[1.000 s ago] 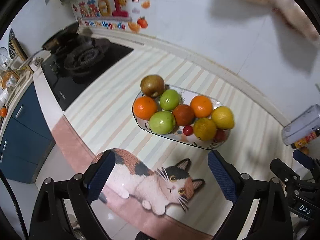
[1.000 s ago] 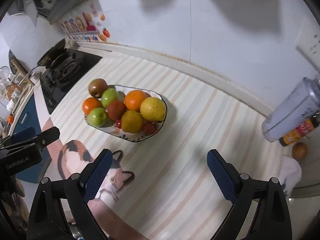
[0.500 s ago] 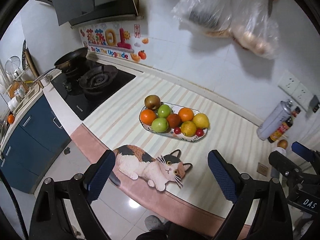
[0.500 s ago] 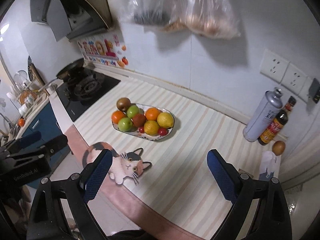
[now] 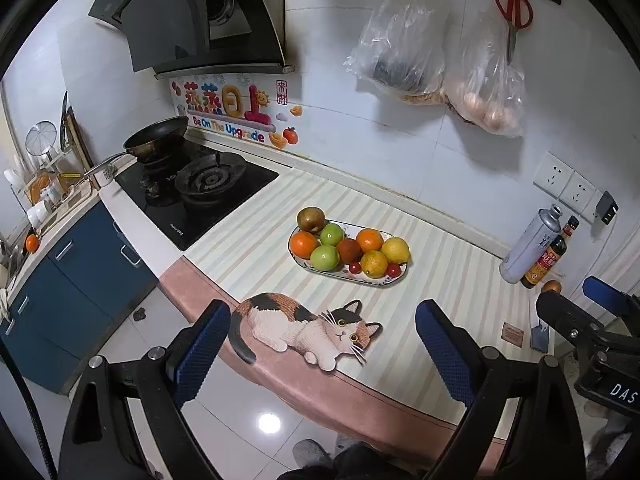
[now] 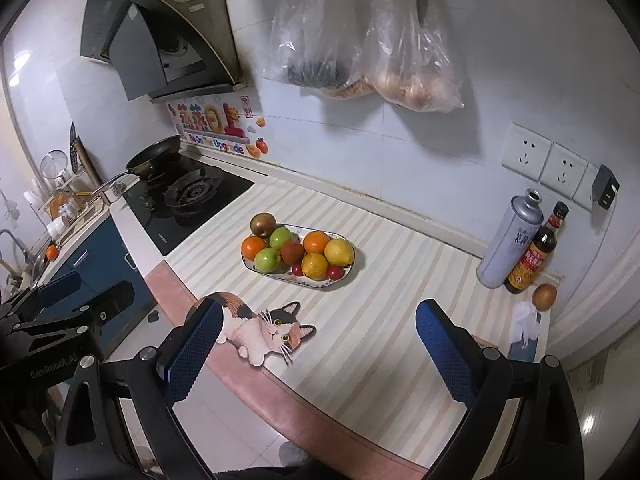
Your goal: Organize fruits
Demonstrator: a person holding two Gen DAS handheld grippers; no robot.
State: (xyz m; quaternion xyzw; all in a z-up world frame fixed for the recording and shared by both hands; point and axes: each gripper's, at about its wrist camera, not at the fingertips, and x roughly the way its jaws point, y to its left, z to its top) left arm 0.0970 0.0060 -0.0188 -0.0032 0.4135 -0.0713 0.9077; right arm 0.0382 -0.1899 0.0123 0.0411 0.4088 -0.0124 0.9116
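Note:
An oval patterned plate (image 5: 394, 279) (image 6: 347, 276) sits mid-counter, piled with oranges, green apples, lemons, a red fruit and cherry tomatoes. A brown pear (image 5: 311, 219) (image 6: 263, 224) rests at the plate's far left end. My left gripper (image 5: 322, 352) is open and empty, held back off the counter's front edge. My right gripper (image 6: 318, 342) is likewise open and empty, in front of the counter. Each gripper shows at the edge of the other's view: the right gripper (image 5: 588, 320) and the left gripper (image 6: 68, 300).
A cat-shaped mat (image 5: 308, 326) (image 6: 264, 328) lies at the counter's front edge. A gas hob with a pan (image 5: 160, 136) is on the left. A spray can (image 6: 510, 240), a sauce bottle (image 6: 534, 254) and a small brown fruit (image 6: 544, 296) stand at right. Bags (image 5: 440, 64) hang on the wall.
Both grippers have pulled back and up from the plate, so the fruit looks smaller and the whole counter, hood and hanging bags have come into view. Both stay open.

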